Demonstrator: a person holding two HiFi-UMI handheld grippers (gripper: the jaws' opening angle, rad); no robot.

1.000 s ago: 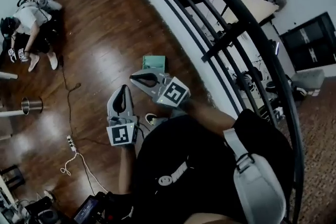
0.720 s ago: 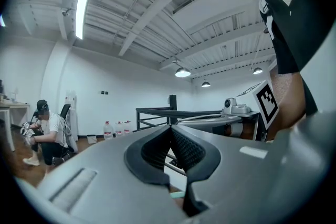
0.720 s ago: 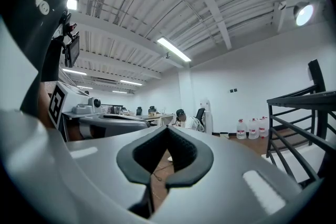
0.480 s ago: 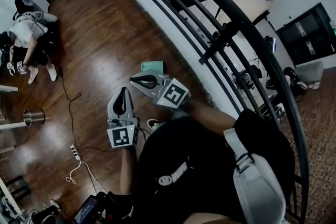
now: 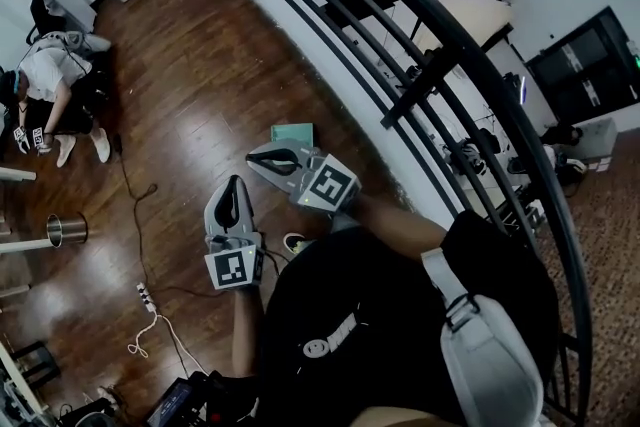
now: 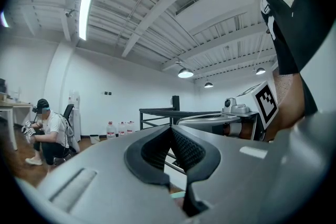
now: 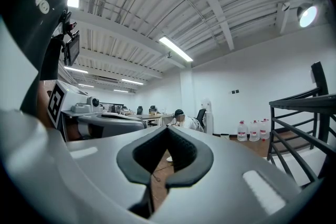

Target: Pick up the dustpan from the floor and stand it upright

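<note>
below you the dark wooden floor (image 5: 200, 95) runs up to the black stair railing (image 5: 420, 75) on your right. your left tool (image 5: 237, 183) and right tool (image 5: 254, 151) are held level side by side above it, each with its jaws closed together and nothing between them. the teal dustpan (image 5: 292, 132) lies flat on the floor, showing just beyond the right tool's tip in the head view, near the railing's foot.

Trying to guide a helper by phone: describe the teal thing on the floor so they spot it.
Start at the black stair railing crossing the dark wooden floor, with a white ledge along its foot. The teal thing lies flat on the floor beside that ledge, just beyond the right claw. Nothing else there is teal.
</note>
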